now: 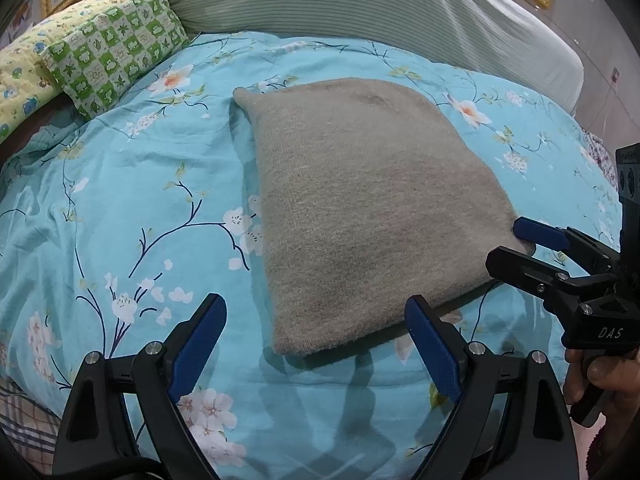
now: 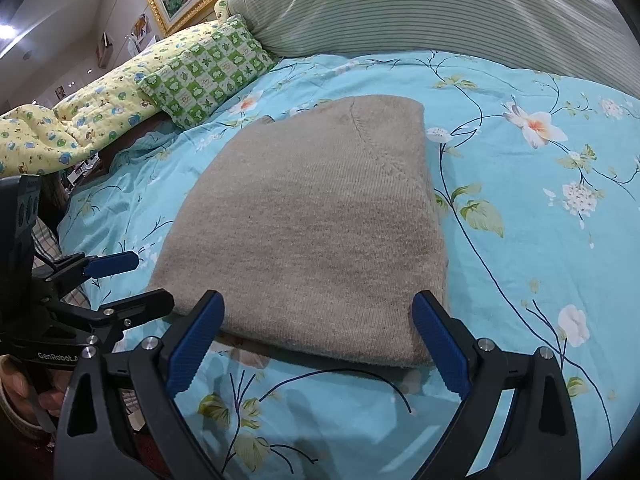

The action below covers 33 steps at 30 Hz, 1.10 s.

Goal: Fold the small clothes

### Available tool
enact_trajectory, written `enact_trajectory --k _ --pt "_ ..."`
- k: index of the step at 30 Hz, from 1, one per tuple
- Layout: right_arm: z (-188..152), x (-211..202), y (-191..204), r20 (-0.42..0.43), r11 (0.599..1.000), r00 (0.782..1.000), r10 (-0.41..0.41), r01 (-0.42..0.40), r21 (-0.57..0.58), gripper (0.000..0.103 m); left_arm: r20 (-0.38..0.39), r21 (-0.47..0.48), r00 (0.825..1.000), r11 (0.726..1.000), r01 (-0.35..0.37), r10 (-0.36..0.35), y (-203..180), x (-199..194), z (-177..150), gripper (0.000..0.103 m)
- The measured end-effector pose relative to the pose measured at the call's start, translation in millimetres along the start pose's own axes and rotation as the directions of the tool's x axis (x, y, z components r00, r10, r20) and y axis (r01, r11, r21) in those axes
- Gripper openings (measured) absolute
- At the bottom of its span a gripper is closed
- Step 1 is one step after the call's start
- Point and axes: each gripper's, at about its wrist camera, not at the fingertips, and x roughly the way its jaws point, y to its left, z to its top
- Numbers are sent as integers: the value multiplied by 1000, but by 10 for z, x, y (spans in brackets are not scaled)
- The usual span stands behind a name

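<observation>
One grey knit (image 1: 360, 216) lies flat on the floral quilt (image 1: 120, 208), folded into a rough rectangle. In the left wrist view it fills the centre out to 3 o'clock. In the right wrist view it sits dead centre.

The left gripper (image 1: 316, 348) has its jaws spread wide and holds nothing, with the knit's near edge just ahead at 12 o'clock. The right gripper (image 2: 320, 336) is likewise spread and empty, its blue pads either side of the near edge. In the left view it shows at 3 o'clock, by the knit's near right corner.

Risks, as I judge them: the knit looks thick and layered, so a pinch at the edge may take only the top layer and peel the fold open. The quilt is soft and creased, and a low pinch could gather quilt along with the knit. Uneven lifting by the two grippers would skew the fold.

Count: one knit, two grippers, one quilt, one green check pillow (image 2: 208, 76), one yellow blanket (image 2: 80, 116), one striped bolster (image 2: 420, 8).
</observation>
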Motion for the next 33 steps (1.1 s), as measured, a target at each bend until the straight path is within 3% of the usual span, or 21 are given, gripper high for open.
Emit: enact_trajectory --k 33 --pt "2 -24 11 5 1000 1000 4 -4 8 95 4 3 1000 1000 13 -13 -19 -27 37 91"
